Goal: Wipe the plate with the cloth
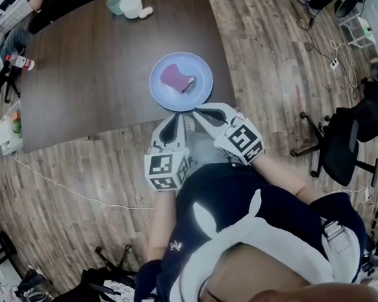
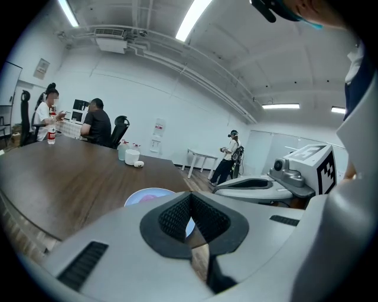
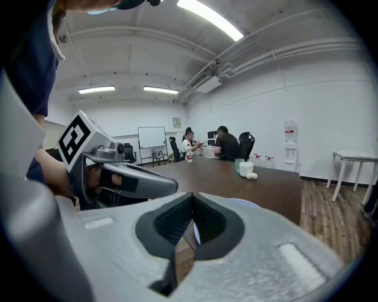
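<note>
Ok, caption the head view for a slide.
Left gripper and right gripper, both shut, point at plate holding pink cloth.

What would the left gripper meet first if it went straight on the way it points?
Probably the near rim of the round light-blue plate, just ahead of the left gripper on the dark wooden table; depth is unclear, so possibly the table's edge first.

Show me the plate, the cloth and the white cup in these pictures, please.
plate (image 1: 161, 90): head view, on the bare blue part left of the cloth.
cloth (image 1: 175, 76): head view, on the middle of the pink cloth.
white cup (image 1: 131, 6): head view, on the cup's body.
</note>
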`<state>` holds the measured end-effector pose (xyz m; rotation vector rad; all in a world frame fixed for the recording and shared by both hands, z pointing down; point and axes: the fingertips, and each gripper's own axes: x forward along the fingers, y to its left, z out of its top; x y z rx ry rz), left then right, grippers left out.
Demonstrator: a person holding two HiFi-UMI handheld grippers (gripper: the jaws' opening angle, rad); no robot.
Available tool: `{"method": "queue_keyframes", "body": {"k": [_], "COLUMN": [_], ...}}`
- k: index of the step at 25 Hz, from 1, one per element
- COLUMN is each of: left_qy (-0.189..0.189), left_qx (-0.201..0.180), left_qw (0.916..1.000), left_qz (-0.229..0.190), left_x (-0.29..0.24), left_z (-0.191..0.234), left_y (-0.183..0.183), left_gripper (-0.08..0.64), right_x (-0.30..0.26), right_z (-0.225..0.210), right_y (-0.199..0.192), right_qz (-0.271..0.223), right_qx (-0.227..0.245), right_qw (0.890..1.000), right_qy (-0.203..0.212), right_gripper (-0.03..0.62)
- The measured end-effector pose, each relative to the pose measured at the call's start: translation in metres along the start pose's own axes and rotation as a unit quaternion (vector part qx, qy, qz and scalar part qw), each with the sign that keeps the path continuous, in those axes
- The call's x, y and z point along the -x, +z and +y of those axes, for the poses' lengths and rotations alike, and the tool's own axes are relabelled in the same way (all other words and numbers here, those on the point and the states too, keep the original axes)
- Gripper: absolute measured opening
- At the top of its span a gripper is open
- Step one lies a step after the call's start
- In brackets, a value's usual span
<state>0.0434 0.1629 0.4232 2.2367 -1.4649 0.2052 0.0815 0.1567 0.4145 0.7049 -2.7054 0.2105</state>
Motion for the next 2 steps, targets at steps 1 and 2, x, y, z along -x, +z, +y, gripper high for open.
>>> {"method": "queue_keyframes", "body": {"k": [1, 2], "left_qy": [0.000, 0.000], "left_qx": [0.002, 0.004], "left_qw": [1.0000, 1.0000], "left_qz": [-0.001, -0.002], "left_x": [0.0042, 0.0084], "left_z": [-0.0031, -0.0061], "left_y": [-0.0024, -0.0049], "left_gripper": [0.006, 0.006], "right_x": [0.0035, 0.0068], "right_z": [0.0045, 0.0090], "right_y": [-0.0024, -0.0048], "right_qz": [0.002, 0.004], "right_qx": [0.001, 0.002], "right_qw": [1.000, 1.000], "right_qy": [0.000, 0.001], "right_gripper": [-0.002, -0.002]}}
